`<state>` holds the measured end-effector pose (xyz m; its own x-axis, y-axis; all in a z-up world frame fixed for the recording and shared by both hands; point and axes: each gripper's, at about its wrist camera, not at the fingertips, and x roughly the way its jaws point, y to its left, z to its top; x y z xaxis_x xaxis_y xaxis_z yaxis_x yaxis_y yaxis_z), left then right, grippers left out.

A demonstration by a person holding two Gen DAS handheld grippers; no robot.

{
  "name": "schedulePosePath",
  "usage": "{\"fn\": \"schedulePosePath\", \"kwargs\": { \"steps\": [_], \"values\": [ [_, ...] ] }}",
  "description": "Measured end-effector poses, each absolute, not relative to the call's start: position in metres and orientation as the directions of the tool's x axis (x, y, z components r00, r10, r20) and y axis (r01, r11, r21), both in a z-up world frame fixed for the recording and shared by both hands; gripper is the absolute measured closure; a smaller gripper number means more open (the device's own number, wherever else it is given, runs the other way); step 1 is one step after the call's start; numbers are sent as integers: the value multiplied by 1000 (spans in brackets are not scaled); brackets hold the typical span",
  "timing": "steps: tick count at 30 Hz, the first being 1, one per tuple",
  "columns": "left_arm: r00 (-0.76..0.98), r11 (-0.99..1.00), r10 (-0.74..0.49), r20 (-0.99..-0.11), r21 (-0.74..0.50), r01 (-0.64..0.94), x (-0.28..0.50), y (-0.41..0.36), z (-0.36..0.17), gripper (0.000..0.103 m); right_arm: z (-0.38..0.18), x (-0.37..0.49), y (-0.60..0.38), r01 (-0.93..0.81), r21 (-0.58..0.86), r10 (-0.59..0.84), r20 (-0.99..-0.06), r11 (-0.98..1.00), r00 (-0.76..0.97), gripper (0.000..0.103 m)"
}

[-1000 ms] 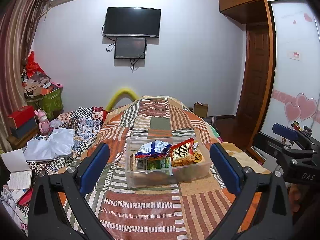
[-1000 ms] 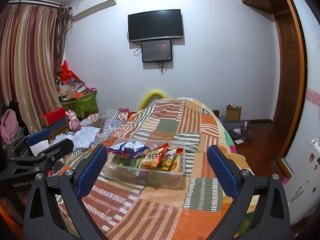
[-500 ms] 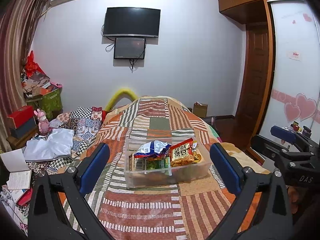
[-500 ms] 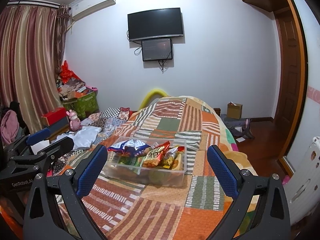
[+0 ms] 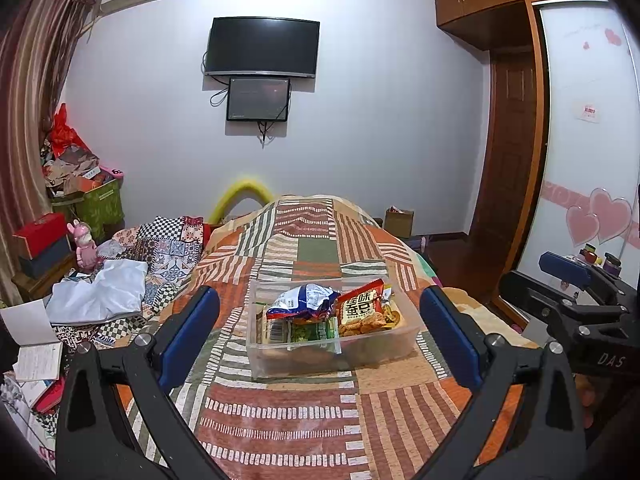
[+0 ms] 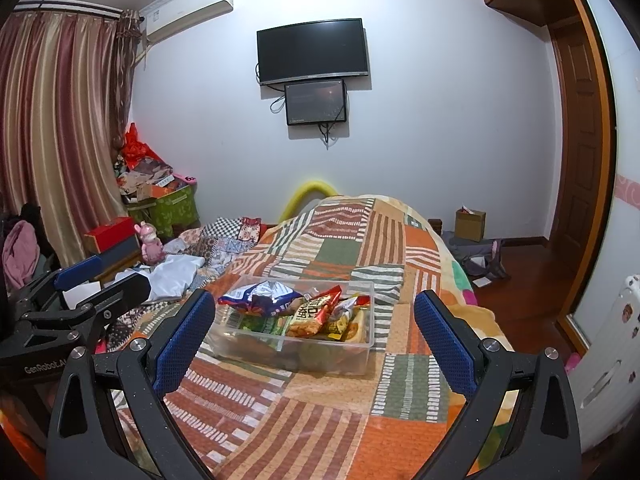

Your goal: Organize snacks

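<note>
A clear plastic box [image 5: 404,342] sits on the patchwork quilt of the bed and holds several snack packs. A blue and white bag [image 5: 302,301] lies on top at the left, a red and orange bag [image 5: 362,308] at the right, green packs [image 5: 310,332] below. The same box [image 6: 362,354] shows in the right wrist view. My left gripper [image 5: 320,338] is open and empty, held back from the box. My right gripper [image 6: 314,340] is open and empty too, also short of the box. Each gripper shows at the edge of the other's view.
The patchwork quilt [image 5: 304,412] covers the bed. White cloth [image 5: 100,292] and papers [image 5: 38,354] lie at the left. Boxes and a pink toy [image 5: 85,245] stand by the curtain. A wardrobe [image 5: 580,160] and door are at the right.
Both grippers have drifted slightly; the box sits a little lower and nearer in the views. Nothing was taken hold of or let go.
</note>
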<state>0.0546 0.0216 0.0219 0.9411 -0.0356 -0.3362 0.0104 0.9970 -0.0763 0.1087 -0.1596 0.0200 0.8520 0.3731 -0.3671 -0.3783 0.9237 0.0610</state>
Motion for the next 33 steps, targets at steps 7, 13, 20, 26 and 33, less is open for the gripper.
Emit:
{"fn": "schedulePosePath", "kwargs": {
  "steps": [7, 13, 20, 26, 33],
  "values": [
    [940, 996, -49, -336, -87, 21, 54, 22, 21, 2, 21, 108, -160, -380, 62, 375, -366, 923, 852, 3],
    [940, 996, -45, -337, -90, 15, 55, 24, 20, 2, 22, 108, -160, -381, 64, 376, -368, 922, 850, 3],
    [938, 996, -60, -342, -89, 31, 55, 23, 18, 2, 22, 108, -160, -383, 63, 378, -369, 922, 849, 3],
    [940, 997, -48, -337, -78, 23, 54, 22, 16, 2, 25, 107, -159, -385, 65, 380, -367, 921, 849, 3],
    [938, 996, -55, -341, -81, 28, 54, 21, 16, 2, 24, 108, -160, -384, 65, 380, -368, 921, 849, 1]
  ]
}}
